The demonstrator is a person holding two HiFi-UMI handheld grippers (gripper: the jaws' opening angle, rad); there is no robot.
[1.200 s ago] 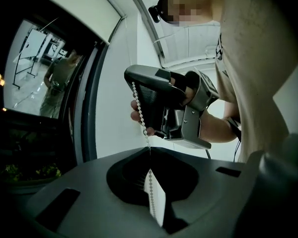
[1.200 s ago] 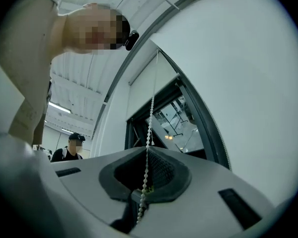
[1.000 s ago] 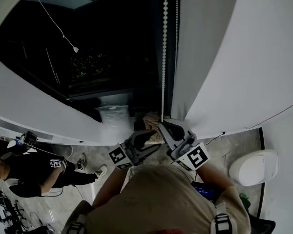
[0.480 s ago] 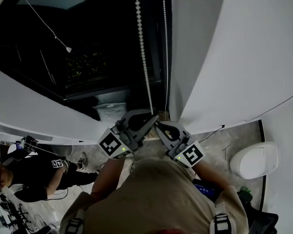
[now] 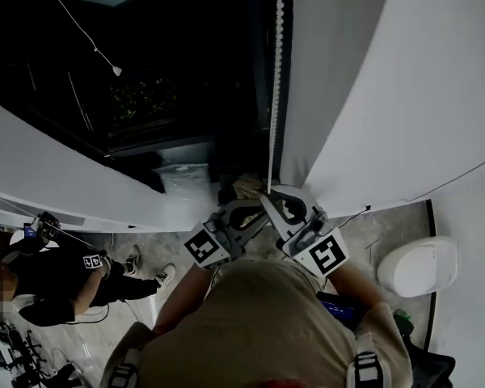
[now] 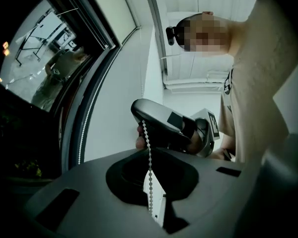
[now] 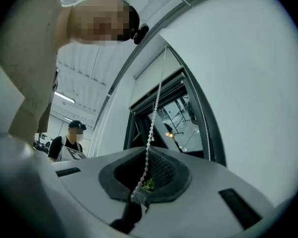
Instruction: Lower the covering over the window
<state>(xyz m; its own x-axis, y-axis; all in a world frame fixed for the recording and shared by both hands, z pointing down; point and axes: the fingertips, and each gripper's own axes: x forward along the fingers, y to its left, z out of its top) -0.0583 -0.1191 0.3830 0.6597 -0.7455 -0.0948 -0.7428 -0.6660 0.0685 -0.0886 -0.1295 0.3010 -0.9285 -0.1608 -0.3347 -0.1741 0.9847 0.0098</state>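
Left gripper: jaws have just been closing and now pinch the bead chain.
Right gripper: jaws have just been easing apart, with the chain pinched between them, just above the left.
Bead chain: runs up toward 12 o'clock along the window's right edge.
Window: dark, at 10 o'clock.

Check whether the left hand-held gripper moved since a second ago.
Yes. The left hand-held gripper shifted up and right towards the dark window frame; its jaws have just closed on the white bead chain.

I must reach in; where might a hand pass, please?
Free: right of the bead chain by the white wall; left, by the window pane. Crowded: its end, clamped twice: left gripper just closed, right gripper just easing open.
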